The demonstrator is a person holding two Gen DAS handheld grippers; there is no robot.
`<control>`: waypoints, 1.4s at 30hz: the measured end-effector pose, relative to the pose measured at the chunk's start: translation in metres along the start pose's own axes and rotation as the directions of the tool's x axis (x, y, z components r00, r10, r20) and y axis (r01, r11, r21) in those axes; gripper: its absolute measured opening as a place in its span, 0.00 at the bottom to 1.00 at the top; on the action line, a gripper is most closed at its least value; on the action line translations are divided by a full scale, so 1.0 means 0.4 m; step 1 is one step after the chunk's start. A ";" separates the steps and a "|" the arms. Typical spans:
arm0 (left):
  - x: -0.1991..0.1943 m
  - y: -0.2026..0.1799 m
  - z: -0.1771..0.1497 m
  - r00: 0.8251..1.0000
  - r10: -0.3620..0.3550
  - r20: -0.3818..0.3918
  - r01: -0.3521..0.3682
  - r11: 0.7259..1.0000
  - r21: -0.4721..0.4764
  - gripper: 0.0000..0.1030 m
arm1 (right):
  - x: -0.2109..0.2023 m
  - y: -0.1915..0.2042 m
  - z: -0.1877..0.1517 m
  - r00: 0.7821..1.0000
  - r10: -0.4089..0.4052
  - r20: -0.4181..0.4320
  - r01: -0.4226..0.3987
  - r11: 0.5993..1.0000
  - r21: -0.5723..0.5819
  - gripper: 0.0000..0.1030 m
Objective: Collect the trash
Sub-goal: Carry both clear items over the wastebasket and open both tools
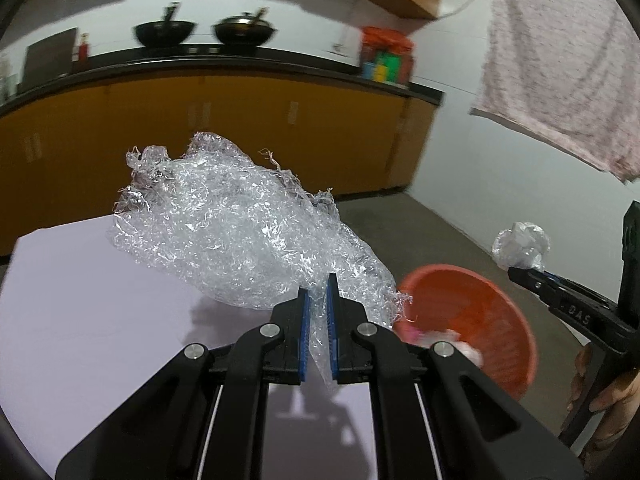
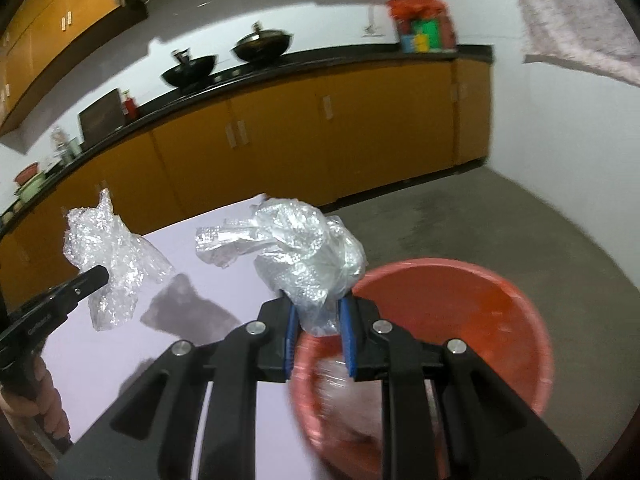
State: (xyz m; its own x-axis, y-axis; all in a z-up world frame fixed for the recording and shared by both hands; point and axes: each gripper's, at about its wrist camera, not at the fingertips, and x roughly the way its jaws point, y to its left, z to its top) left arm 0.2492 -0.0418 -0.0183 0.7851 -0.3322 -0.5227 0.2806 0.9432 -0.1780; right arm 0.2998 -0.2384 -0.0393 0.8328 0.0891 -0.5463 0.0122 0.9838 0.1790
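while the left gripper (image 1: 318, 292) pinches only a thin tail of the crumpled clear plastic wrap (image 1: 240, 236), its blue pads nearly touching with the film squeezed flat between them, most of that wrap billows forward and to the left, unsupported, above the pale tabletop (image 1: 80, 300). a grip that slight on slick film looks risky: a quick swing could let the tail slide out, and the wrap would likely fall on the table or the floor, not in the bin. the right gripper (image 2: 318, 310) has its jaws narrow but parted around a wadded clear plastic bag (image 2: 308, 256), the pads pressing the lower neck of the wad while the bulk sits above the fingertips. that hold seems firmer, though the loose flap sticking out to the left could catch on something. the red plastic basket (image 2: 500, 292) sits below and to the right of the table edge on the concrete floor (image 2: 540, 220), with some pale litter already inside. the right wad hangs about over its near rim, so letting go now may drop it on the rim or outside. the left wrap is well short of the basket, over the table, and being light it may drift as it falls. both views are smeared, so fine judgement of alignment is unsure.
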 end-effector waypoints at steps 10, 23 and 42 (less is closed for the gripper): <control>0.069 -0.191 -0.019 0.988 -0.141 -0.067 0.146 0.986 0.074 0.07 | -0.097 -0.191 -0.034 0.989 -0.146 0.016 0.144 0.984 0.106 0.19; 0.110 -0.285 -0.074 0.973 -0.173 -0.150 0.195 0.969 0.150 0.07 | -0.082 -0.285 -0.062 0.984 -0.181 0.005 0.175 0.959 0.222 0.19; 0.145 -0.323 -0.126 0.955 -0.195 -0.225 0.236 0.956 0.175 0.07 | -0.032 -0.299 -0.078 0.990 -0.140 0.014 0.133 0.962 0.240 0.19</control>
State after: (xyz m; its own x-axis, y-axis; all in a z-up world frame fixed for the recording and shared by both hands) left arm 0.2305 -0.1828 -0.0678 0.5709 -0.4992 -0.6519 0.5502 0.8219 -0.1475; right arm 0.2703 -0.3523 -0.0793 0.8307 -0.0522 -0.5543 0.2555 0.9203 0.2962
